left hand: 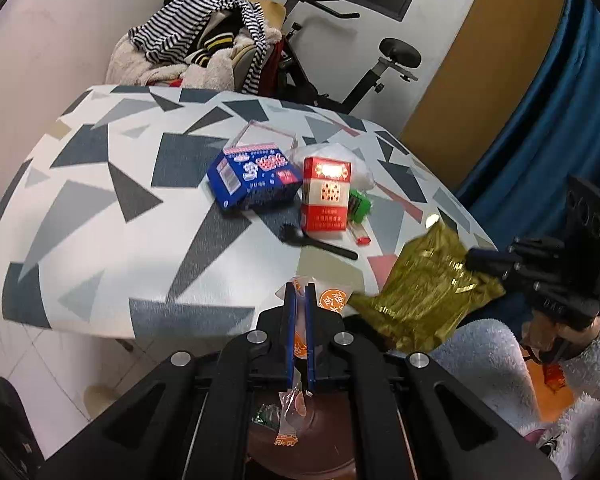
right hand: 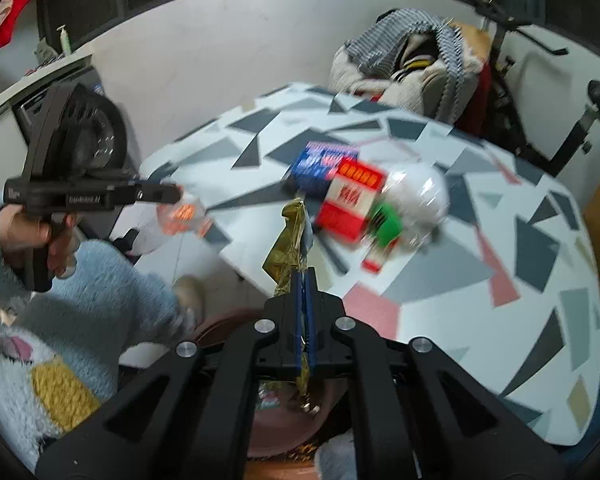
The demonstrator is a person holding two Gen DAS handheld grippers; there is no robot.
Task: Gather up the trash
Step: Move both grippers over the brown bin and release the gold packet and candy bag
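Note:
My left gripper (left hand: 299, 294) is shut on a clear plastic wrapper with orange print (left hand: 332, 299), held at the near table edge; it also shows in the right wrist view (right hand: 180, 216). My right gripper (right hand: 305, 276) is shut on a crumpled gold foil bag (right hand: 288, 240), seen large in the left wrist view (left hand: 424, 284). On the patterned table (left hand: 112, 208) lie a blue box (left hand: 254, 178), a red and white carton (left hand: 326, 198), a green item (left hand: 358, 204), a black plastic spoon (left hand: 316, 242), a small red and white stick (left hand: 360, 234) and a clear plastic bag (left hand: 340, 152).
A brown round bin (left hand: 300, 444) stands below both grippers, with some wrappers inside. A chair piled with clothes (left hand: 204, 44) and an exercise bike (left hand: 380, 68) stand behind the table. A blue curtain (left hand: 548, 120) hangs at the right.

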